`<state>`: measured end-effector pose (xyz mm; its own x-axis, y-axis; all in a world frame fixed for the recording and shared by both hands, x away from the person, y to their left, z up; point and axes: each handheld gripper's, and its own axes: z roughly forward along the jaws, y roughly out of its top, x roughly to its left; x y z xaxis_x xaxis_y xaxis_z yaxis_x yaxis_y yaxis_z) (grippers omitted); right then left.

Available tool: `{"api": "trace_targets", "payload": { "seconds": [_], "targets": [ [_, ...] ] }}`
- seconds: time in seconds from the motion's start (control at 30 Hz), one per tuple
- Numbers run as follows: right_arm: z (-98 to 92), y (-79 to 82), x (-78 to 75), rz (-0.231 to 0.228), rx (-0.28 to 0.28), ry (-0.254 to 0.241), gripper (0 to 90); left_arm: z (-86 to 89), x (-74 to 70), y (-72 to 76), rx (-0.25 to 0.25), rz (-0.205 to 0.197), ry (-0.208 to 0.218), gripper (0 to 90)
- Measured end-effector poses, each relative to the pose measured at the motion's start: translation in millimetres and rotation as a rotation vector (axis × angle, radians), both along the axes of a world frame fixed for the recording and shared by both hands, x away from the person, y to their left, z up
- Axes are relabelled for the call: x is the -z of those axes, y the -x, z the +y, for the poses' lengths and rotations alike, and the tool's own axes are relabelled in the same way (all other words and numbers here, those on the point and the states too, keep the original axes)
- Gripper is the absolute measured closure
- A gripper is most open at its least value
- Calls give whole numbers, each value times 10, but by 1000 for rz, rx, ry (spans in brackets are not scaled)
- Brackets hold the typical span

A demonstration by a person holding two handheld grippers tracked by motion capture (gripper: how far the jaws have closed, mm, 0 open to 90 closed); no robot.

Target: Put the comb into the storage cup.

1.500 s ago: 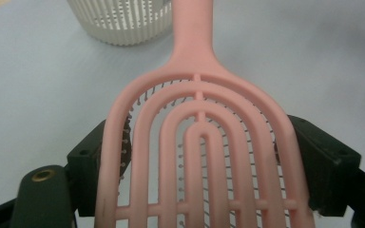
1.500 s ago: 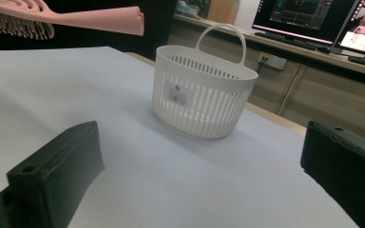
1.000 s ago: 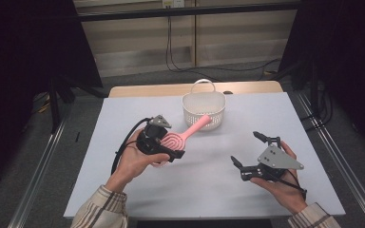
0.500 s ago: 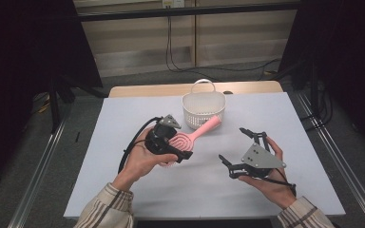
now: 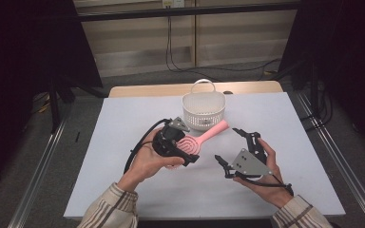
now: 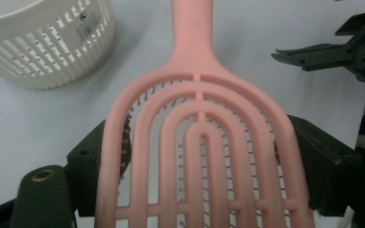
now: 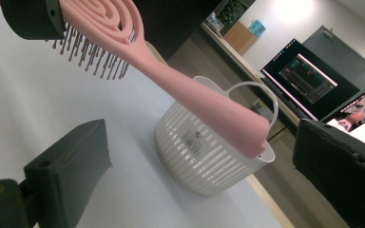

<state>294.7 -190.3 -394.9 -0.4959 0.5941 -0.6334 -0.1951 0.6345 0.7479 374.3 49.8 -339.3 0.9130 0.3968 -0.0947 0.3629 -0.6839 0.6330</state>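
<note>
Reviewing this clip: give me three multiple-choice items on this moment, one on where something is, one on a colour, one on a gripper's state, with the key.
1. Where does the white basket stand?
A. on the table's far side, beyond the hairbrush
B. at the near edge
C. on the floor

2. What colour is the hairbrush?
A. blue
B. pink
C. green

3. How is the right gripper?
A. shut on the basket's handle
B. shut on the hairbrush
C. open, holding nothing

Key: 1 A, the high view shows it behind the brush handle; 2 B, pink in every view; 3 C, its jaws stand apart in the high view, while the left gripper grips the brush head.
</note>
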Motion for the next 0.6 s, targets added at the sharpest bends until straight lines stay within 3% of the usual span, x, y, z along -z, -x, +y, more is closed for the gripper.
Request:
{"api": "trace_targets", "payload": {
  "seconds": [0.43, 0.6],
  "targets": [
    [186, -25, 18, -148, -2, 227, 136, -153, -2, 13, 26, 5, -30, 207],
    [237, -32, 16, -206, 7, 282, 165, -156, -22, 19, 33, -2, -43, 208]
  ]
}}
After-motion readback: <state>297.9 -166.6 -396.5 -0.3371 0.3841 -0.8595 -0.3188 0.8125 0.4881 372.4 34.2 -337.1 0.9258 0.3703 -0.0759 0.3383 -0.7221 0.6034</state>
